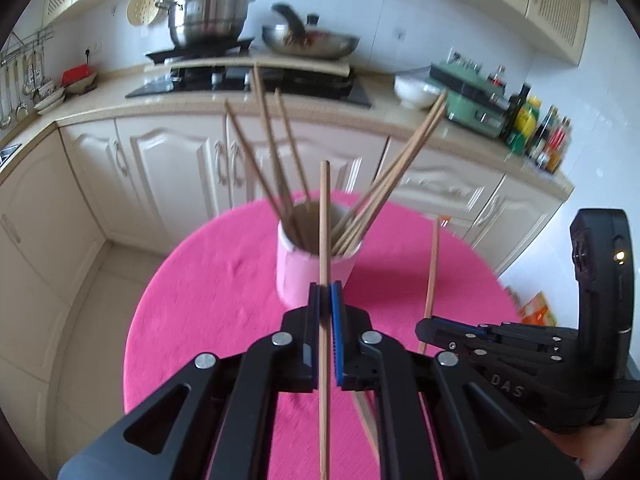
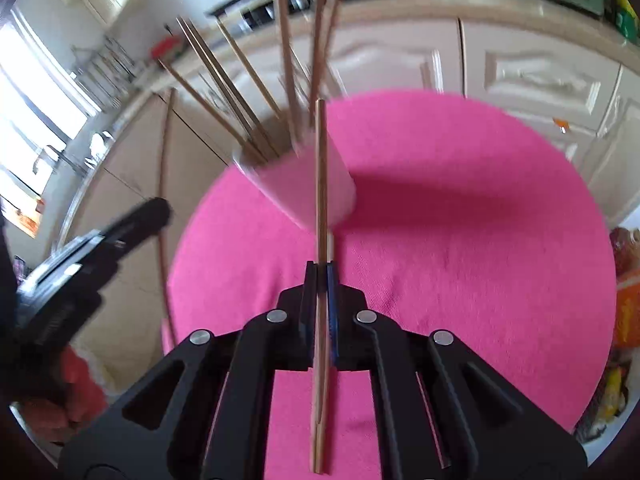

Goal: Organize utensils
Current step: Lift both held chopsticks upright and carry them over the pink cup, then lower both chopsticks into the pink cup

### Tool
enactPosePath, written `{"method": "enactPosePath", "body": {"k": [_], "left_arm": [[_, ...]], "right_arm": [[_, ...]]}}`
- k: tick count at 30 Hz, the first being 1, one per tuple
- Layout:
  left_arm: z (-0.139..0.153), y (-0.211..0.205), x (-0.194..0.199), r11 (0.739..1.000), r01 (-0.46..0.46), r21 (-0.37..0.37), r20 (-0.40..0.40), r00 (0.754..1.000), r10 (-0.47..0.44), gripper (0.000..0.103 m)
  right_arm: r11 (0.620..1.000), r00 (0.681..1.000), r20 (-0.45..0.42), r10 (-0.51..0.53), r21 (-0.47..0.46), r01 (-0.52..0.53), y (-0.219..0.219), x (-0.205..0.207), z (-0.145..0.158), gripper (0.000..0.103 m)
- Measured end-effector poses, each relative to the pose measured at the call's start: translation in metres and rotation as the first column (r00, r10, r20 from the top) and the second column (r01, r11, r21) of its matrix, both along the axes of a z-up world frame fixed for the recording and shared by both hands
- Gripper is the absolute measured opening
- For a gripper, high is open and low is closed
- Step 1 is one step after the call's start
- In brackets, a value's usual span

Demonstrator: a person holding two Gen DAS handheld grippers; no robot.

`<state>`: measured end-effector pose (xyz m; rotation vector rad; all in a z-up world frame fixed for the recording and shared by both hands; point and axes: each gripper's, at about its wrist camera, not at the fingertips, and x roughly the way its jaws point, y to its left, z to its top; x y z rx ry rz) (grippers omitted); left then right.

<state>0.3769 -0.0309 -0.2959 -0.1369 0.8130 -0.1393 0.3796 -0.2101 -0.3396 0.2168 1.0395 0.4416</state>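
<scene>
Left tool (image 1: 325,285) clenched on a single wooden chopstick (image 1: 324,240), pinched mid-shaft, stick running straight along the finger axis with its far tip over the mouth of the pink cup (image 1: 308,268). Right tool (image 2: 320,266) likewise clamped on its own chopstick (image 2: 320,184), also mid-shaft, tip just short of the same cup (image 2: 304,188). Cup stands on the round pink worktop (image 1: 208,280) and already carries a loose fan of sticks (image 1: 272,152) leaning on the rim in two bunches. Judgement: chopsticks are light, stiff, thin and smooth, so they tend to pivot or slide in the pads; a mid-shaft grip gives balance but little torque control, and a pinch nearer the thick end would steer the tip better. Cup looks light and top-loaded by the leaning sticks, so a side knock on rim or sticks could tip it. Both tools converge on one opening, so entering one at a time looks safer. Right view is motion-blurred; exact tip-to-rim clearance there cannot be told.
</scene>
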Motion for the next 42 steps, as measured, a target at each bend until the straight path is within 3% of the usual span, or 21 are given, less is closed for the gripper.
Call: {"method": "enactPosePath", "body": {"k": [7,13,16,20,27,33,42], "left_arm": [[0.029,0.022,0.023,0.988,-0.032,-0.151,0.155,0.986,0.056,0.006],[0.047,0.037,0.050,0.969,-0.074,-0.237,0.283,0.949,0.142,0.006],[0.055,0.043,0.059,0.959,-0.102,-0.263,0.333,0.924,0.190,0.006],[0.065,0.048,0.071,0.949,-0.138,-0.284,0.424,0.869,0.254,0.006],[0.045,0.030,0.096,0.960,-0.136,-0.246,0.497,0.832,0.245,0.006],[0.015,0.019,0.102,0.972,-0.128,-0.196,0.516,0.830,0.214,0.006],[-0.011,0.017,0.089,0.971,-0.130,-0.201,0.456,0.865,0.210,0.006]], "right_arm": [[0.997,0.989,0.144,-0.014,0.080,0.002,-0.007,0.021,0.050,0.005],[0.992,0.967,0.256,-0.021,0.125,-0.011,-0.003,0.037,0.085,0.005],[0.990,0.953,0.303,-0.022,0.142,-0.022,-0.001,0.048,0.096,0.005],[0.989,0.926,0.378,-0.019,0.146,-0.040,0.005,0.059,0.111,0.005],[0.988,0.899,0.437,0.018,0.130,-0.083,0.017,0.071,0.113,0.005],[0.990,0.894,0.448,0.034,0.108,-0.092,0.020,0.077,0.098,0.005],[0.991,0.877,0.478,0.051,0.081,-0.102,0.027,0.073,0.091,0.005]]}}
